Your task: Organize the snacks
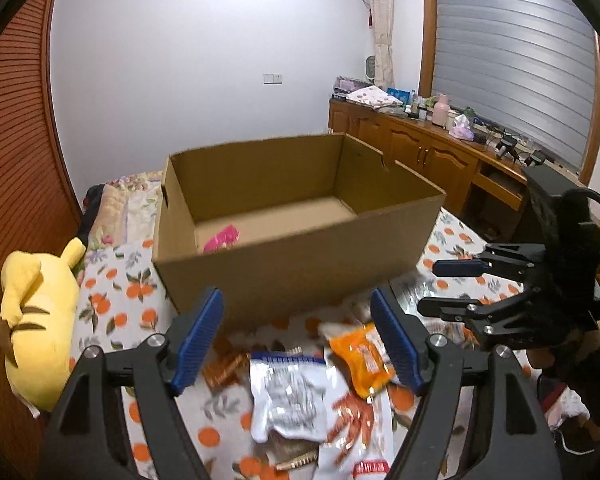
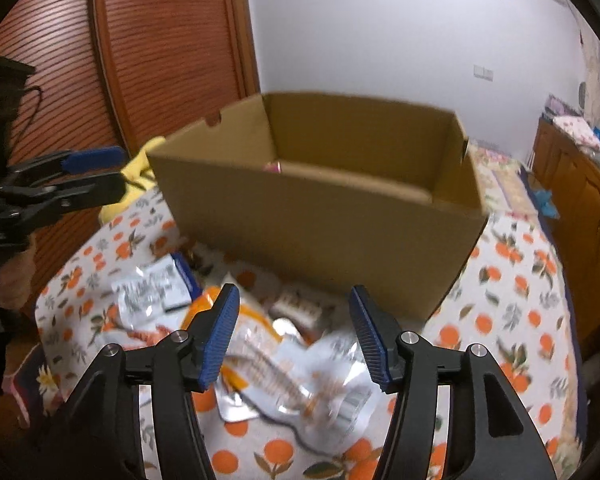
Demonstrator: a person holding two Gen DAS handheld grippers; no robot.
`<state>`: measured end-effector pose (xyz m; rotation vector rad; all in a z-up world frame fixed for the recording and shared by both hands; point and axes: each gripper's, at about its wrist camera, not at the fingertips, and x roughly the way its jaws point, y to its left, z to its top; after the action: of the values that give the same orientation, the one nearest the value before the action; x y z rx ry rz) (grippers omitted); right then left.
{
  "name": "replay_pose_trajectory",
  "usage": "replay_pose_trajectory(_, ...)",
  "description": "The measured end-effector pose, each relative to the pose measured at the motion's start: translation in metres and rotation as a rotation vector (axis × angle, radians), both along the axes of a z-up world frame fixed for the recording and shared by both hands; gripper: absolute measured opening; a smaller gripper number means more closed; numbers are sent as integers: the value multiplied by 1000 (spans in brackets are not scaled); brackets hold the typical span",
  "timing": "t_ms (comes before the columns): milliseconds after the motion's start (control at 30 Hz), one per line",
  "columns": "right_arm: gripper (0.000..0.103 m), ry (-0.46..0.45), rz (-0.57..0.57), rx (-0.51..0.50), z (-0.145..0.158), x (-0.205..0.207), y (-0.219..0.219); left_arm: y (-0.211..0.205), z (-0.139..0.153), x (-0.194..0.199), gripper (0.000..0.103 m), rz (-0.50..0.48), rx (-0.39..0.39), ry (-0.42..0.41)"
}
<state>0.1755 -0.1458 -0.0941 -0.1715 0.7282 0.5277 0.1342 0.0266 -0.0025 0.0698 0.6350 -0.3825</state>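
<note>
Open cardboard box [image 1: 300, 240] on orange-print bedspread [image 1: 116, 304]; one pink packet [image 1: 222, 238] inside, near its left wall. Loose snacks heaped on the spread just in front of the box: silver-white bag [image 1: 288, 396], orange packet [image 1: 360, 356], others too blurred to identify. Left gripper [image 1: 300, 340]: jaws wide apart, holding nothing, above the heap. Right gripper [image 2: 294, 336]: likewise wide, empty. Yellow plush [image 1: 40, 320] at the bed's left edge.
</note>
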Motion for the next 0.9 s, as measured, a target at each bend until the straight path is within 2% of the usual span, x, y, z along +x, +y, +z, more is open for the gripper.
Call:
replay_pose_trajectory(367, 58, 45, 22, 2, -30, -10, 13, -2, -38, -35, 77, -5, -17, 73)
replay_pose_trajectory(700, 59, 106, 23, -31, -50, -5, 13, -10, -57, -55, 77, -14, 4, 99)
replay_pose_trajectory(900, 62, 145, 48, -79, -62, -17, 6, -16, -66, -60, 77, -20, 3, 119)
